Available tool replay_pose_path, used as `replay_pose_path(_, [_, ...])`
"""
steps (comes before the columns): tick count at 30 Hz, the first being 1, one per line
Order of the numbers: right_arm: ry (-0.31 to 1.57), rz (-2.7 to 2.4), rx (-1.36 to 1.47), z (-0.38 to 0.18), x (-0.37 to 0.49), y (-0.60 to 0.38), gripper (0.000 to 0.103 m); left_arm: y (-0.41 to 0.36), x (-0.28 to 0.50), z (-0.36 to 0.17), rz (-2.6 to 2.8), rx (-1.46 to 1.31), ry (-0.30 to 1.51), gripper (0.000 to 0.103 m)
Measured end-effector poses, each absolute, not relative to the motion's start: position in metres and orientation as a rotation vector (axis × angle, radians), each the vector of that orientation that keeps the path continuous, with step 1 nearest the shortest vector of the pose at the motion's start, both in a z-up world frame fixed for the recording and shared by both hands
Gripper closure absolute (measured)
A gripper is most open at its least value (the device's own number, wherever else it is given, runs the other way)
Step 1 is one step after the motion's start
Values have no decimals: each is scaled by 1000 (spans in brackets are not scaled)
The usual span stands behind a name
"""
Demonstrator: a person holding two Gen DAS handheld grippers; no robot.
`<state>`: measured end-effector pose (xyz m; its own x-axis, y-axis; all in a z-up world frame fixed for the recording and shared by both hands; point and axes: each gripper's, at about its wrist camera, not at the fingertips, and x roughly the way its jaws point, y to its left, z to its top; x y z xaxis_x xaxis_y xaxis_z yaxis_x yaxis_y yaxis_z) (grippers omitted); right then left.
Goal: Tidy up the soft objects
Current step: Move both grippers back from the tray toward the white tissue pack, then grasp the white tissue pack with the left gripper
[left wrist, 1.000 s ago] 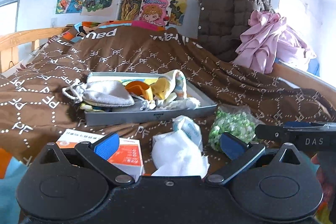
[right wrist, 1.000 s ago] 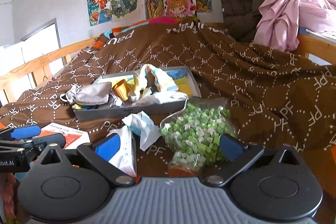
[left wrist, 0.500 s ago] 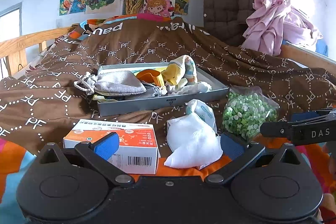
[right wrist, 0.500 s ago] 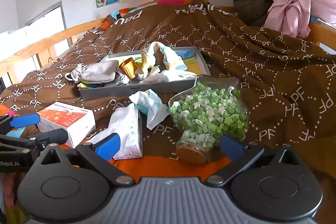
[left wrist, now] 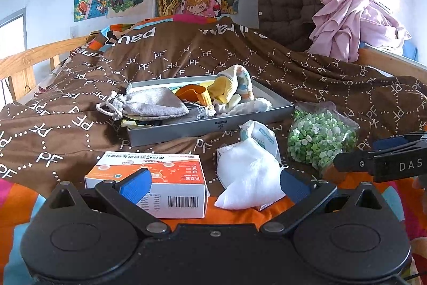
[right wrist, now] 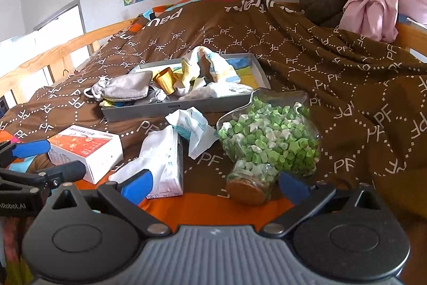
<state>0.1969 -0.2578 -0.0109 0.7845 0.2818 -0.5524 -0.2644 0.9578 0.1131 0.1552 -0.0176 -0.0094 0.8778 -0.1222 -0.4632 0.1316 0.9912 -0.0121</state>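
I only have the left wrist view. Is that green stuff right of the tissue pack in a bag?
Observer: No. The right wrist view shows a glass jar of green paper stars, lying on its side.
Operator: Which way does its mouth point?
Observer: Its cork stopper points back toward the right tongs, which are open and empty.

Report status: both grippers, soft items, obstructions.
Left gripper open, empty. Right gripper open, empty. White soft pack outside grey tray. Medicine box, star jar close by.
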Motion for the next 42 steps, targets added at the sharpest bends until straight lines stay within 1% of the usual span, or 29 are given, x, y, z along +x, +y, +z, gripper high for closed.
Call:
replay_pose_path(18, [562, 304, 33, -11, 195, -255, 0, -14, 146, -10, -156, 85, 493, 1])
replay_pose_path(32, [537, 297, 46, -17, 196, -257, 0, -12, 147, -9, -195, 85, 483, 1])
replay_pose_path(38, [448, 314, 34, -12, 202, -253, 0, -7, 153, -8, -228, 100, 467, 1])
replay_pose_path(42, [415, 323, 6, -7, 226, -244, 0, -4, 162, -2, -268, 148, 468, 1])
